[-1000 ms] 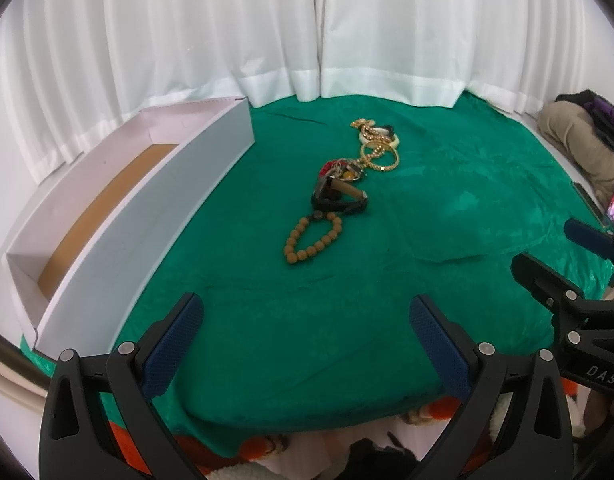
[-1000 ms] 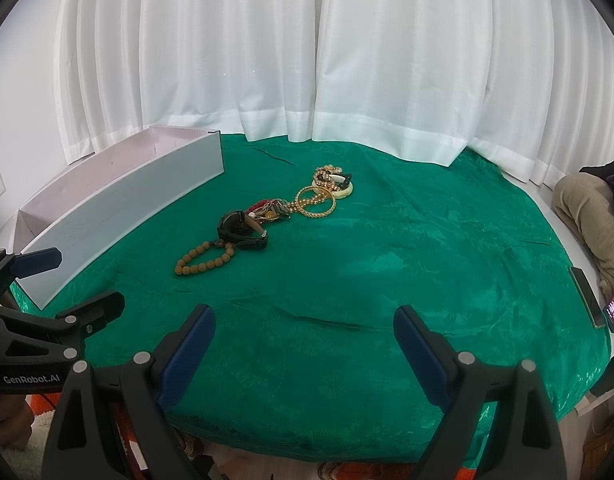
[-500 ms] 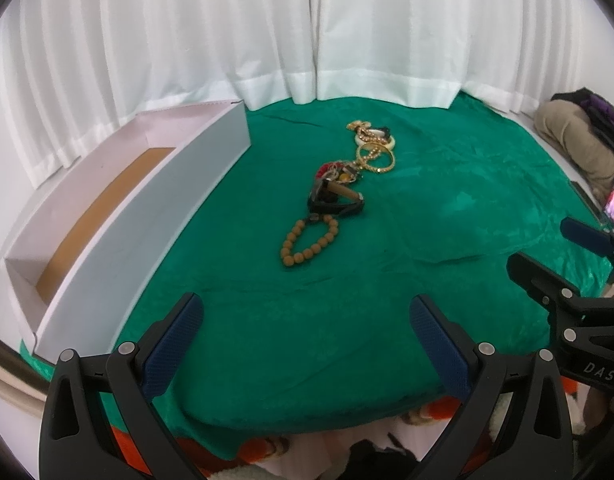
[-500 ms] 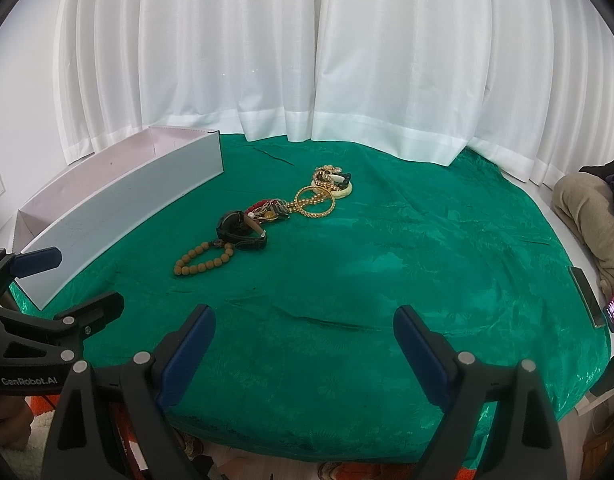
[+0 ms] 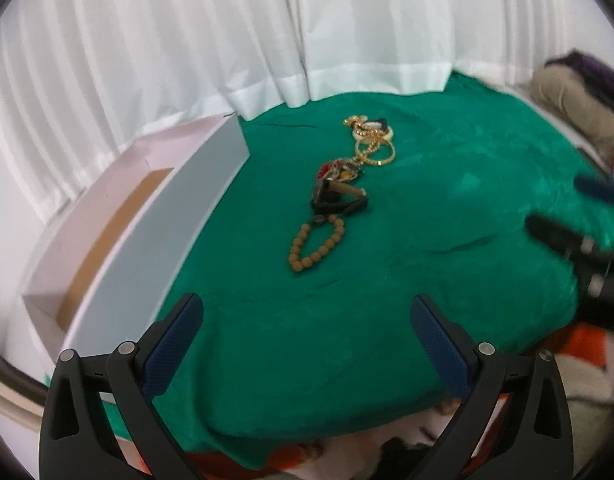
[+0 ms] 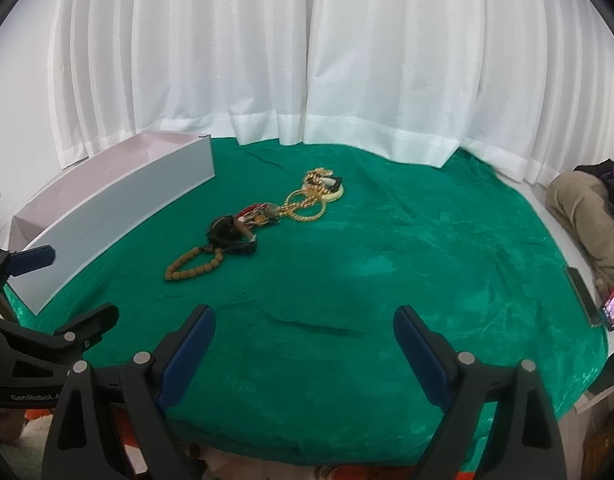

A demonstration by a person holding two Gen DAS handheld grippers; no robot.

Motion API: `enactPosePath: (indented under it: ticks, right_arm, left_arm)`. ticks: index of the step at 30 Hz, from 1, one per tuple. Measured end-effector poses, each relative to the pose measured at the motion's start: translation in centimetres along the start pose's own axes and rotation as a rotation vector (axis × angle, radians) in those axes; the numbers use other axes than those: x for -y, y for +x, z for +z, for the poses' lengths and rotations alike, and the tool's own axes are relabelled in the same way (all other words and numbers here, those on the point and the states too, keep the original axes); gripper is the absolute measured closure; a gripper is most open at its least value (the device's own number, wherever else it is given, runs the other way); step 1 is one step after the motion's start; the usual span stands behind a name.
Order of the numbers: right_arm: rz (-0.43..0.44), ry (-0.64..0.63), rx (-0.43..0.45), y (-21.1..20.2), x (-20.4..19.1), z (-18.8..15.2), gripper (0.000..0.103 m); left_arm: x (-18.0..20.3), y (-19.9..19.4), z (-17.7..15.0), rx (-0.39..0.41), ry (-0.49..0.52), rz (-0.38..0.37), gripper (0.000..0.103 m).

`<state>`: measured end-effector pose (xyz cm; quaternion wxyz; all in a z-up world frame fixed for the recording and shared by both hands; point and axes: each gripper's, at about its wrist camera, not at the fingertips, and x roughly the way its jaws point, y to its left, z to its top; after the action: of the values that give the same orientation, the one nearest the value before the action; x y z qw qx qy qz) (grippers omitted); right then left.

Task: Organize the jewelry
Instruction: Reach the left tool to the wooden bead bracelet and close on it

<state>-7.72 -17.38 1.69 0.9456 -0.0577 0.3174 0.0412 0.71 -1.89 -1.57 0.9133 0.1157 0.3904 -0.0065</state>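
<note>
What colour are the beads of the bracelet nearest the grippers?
Tan-brown, like wood. The bead bracelet shows best in the left wrist view.

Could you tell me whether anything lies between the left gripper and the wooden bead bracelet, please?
Nothing visible does. Only bare green cloth lies between the open left gripper and the wooden bead bracelet, the nearest piece in the line of jewelry. The white box stands off to the left, outside that path.
</note>
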Motion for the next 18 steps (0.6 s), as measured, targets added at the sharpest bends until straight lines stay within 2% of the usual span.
enactPosePath:
  ticks: [4,7,9,13,16,18]
  right_arm:
    - [-0.043,-0.027,0.029,0.0,1.8,1.4,0.011]
    - [-0.075,-0.020,0.029,0.2,3.5,2.2,0.011]
    - [-0.094,0.002,0.026,0.3,4.3,2.2,0.011]
    - [-0.066,0.065,-0.032,1.6,5.0,1.0,0.011]
    - [-0.043,0.072,-0.074,2.4,4.6,-0.2,0.011]
    - [-0.021,0.075,-0.097,2.9,4.2,-0.7,0.011]
  left_arm:
    - [-0.6,0.7,0.5,-0.014,0.037,-0.019,0.000]
    - [-1.6,1.5,0.8,-0.025,0.025,-0.006,0.000]
    - [-2.5,2.3,0.8,-0.061,-0.012,-0.028,0.000]
    - [-3.4,4.5,0.8,-0.148,-0.080,-0.131,0.000]
    - [-3.4,5.7,1.0,-0.163,-0.083,-0.148,0.001]
    - [-3.1,6.9,1.6,-0.173,-0.079,-0.133,0.000]
